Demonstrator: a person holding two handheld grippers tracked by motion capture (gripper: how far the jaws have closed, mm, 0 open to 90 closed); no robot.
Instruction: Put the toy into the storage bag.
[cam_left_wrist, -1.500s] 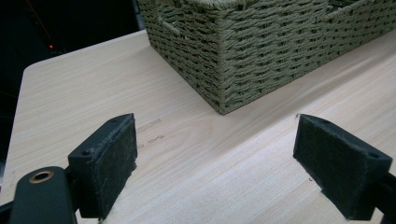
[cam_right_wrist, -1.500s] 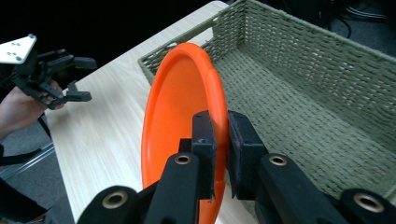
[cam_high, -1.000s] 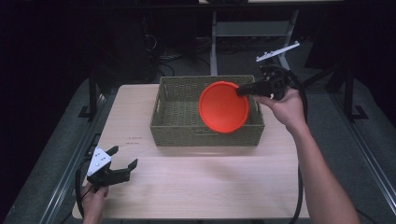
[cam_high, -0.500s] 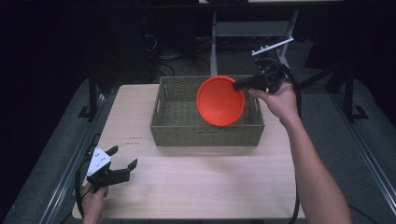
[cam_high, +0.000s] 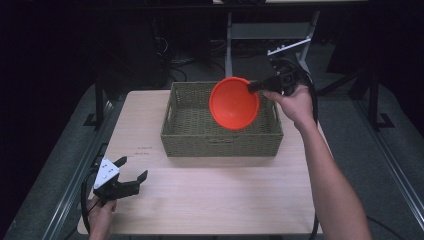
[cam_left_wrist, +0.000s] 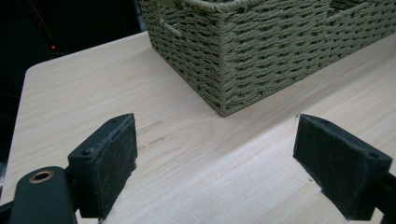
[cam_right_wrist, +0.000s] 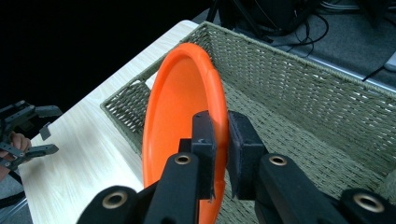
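Right gripper pinches orange plate's rim, holding it on edge above the woven basket, prob to lower it in; left gripper w/ jaws apart, idle near-left

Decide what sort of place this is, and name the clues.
Probably a lab or recording workspace, not a home: a bare wooden table in a dark room, cables on the floor behind the basket, and a metal stand.
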